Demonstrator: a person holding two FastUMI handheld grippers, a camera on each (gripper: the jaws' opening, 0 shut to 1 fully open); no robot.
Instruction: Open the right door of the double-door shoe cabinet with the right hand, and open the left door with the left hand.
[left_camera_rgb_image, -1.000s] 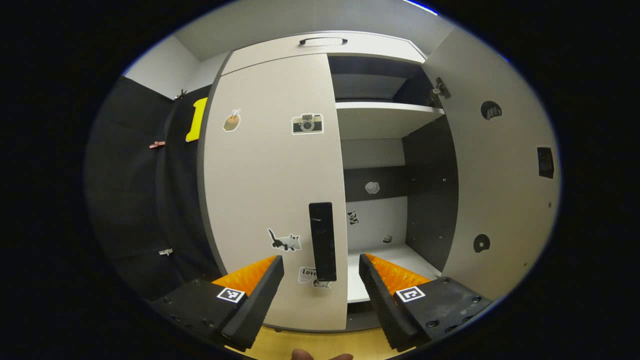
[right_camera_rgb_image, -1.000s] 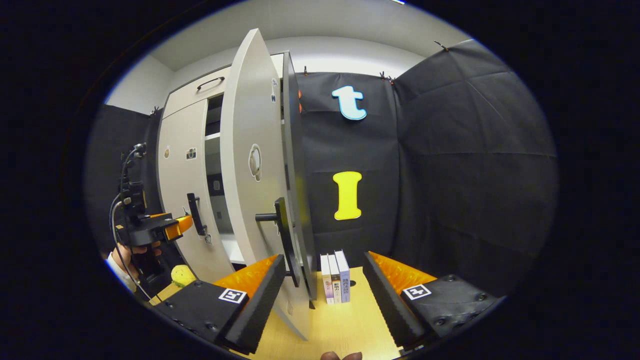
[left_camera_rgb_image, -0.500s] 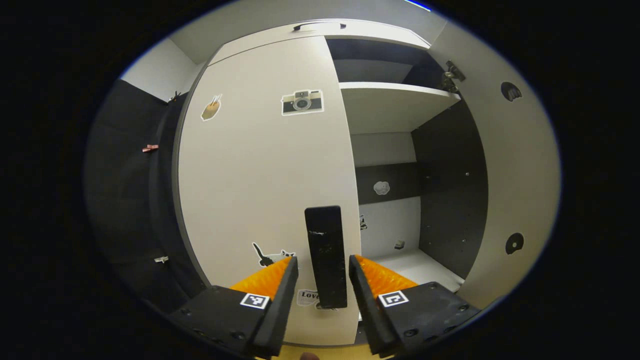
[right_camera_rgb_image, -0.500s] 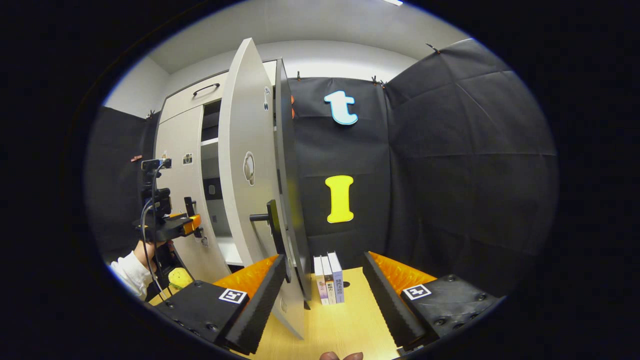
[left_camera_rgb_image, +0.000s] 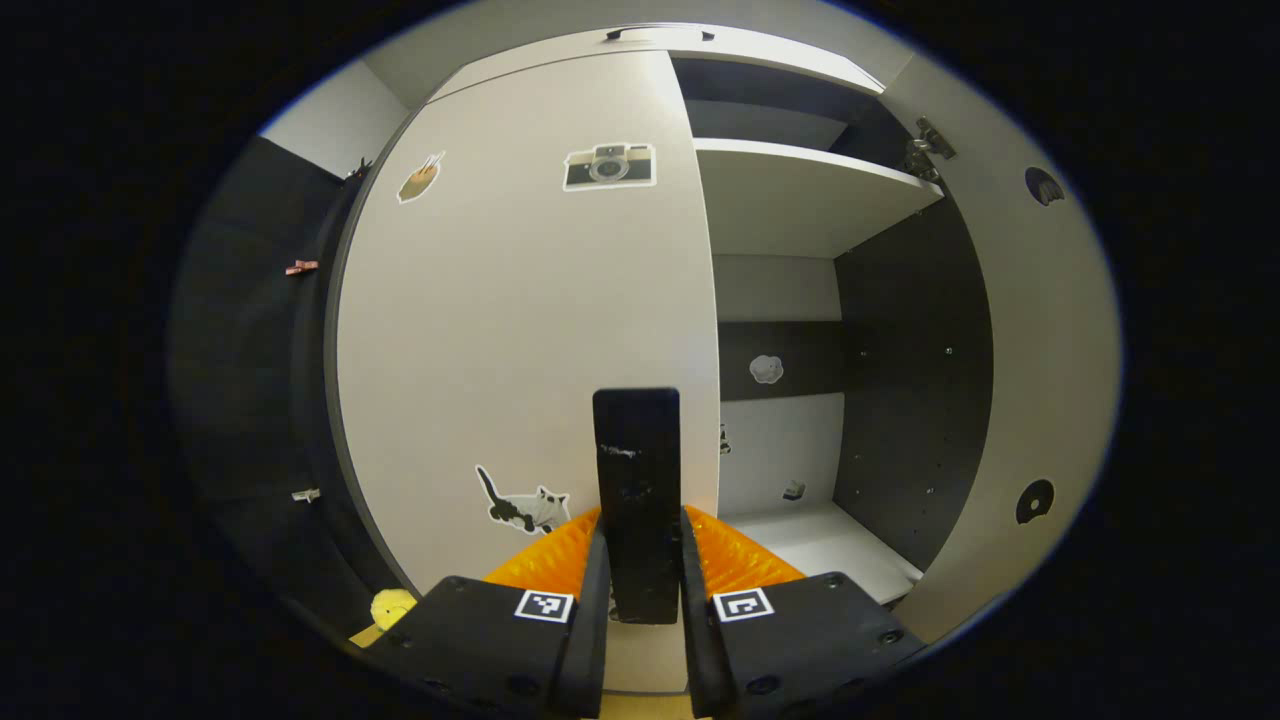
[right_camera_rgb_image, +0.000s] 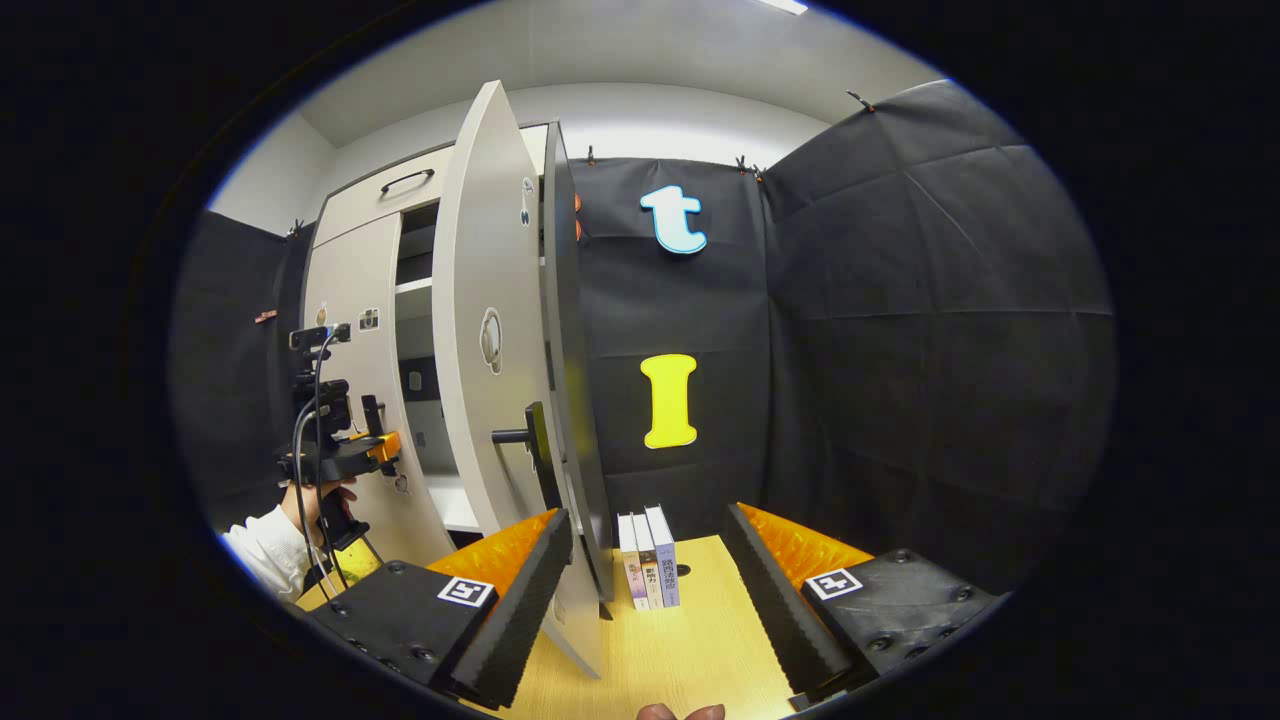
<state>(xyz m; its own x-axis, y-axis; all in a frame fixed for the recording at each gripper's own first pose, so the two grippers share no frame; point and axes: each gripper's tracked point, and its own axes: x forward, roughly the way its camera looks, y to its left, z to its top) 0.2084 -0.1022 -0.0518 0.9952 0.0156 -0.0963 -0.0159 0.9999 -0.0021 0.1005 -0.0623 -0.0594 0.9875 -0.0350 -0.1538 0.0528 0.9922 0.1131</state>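
The shoe cabinet (right_camera_rgb_image: 370, 200) is standing on the surface (right_camera_rgb_image: 680, 650), its left door (left_camera_rgb_image: 520, 330) lying shut and its right door (right_camera_rgb_image: 490, 330) standing out toward the camera (swung wide). Three books (right_camera_rgb_image: 645, 555) are standing upright just right of the open door, before the booth wall.

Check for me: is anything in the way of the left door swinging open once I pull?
Nothing visible blocks it. The left gripper has its fingers on both sides of the left door's handle. The left door is closed; the right door is swung clear. A small yellow thing sits low beside the door.
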